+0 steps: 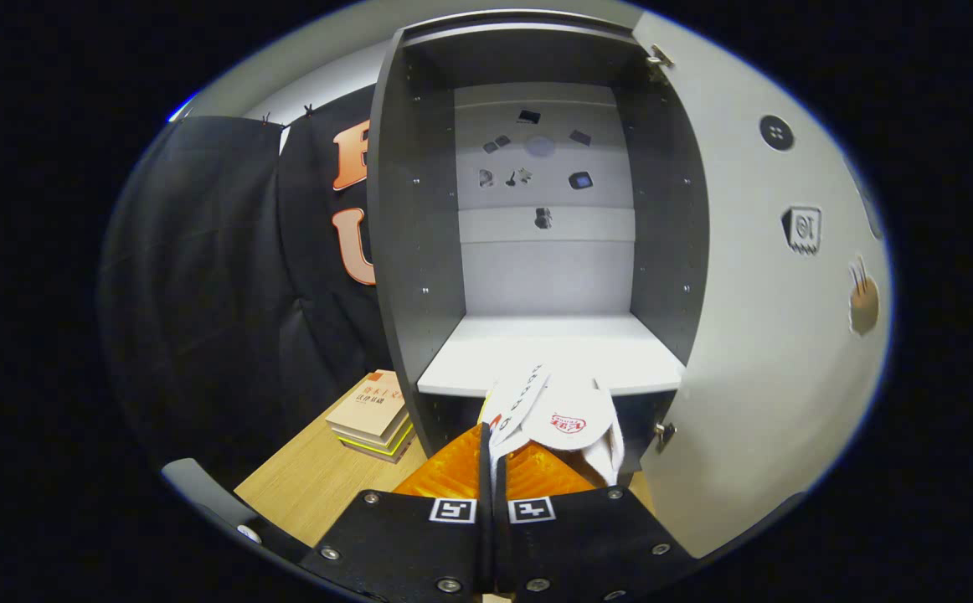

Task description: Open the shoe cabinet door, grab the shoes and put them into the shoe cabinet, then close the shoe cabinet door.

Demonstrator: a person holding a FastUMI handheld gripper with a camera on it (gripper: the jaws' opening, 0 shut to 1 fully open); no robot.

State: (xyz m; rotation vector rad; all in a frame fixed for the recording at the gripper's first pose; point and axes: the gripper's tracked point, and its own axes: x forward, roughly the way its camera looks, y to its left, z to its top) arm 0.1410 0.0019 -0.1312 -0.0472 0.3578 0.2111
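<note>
The gripper (491,469) is squeezing a white shoe (566,419), with both fingers pressed close together on its edge. The shoe is sticking up just ahead of the fingers and is hanging in front of the shelf (553,352). The cabinet (411,209) is standing open just beyond the shoe, and its door (754,293) is swinging out to the right. Some books (373,414) are lying on the table (311,486) left of the cabinet, near the fingers.
</note>
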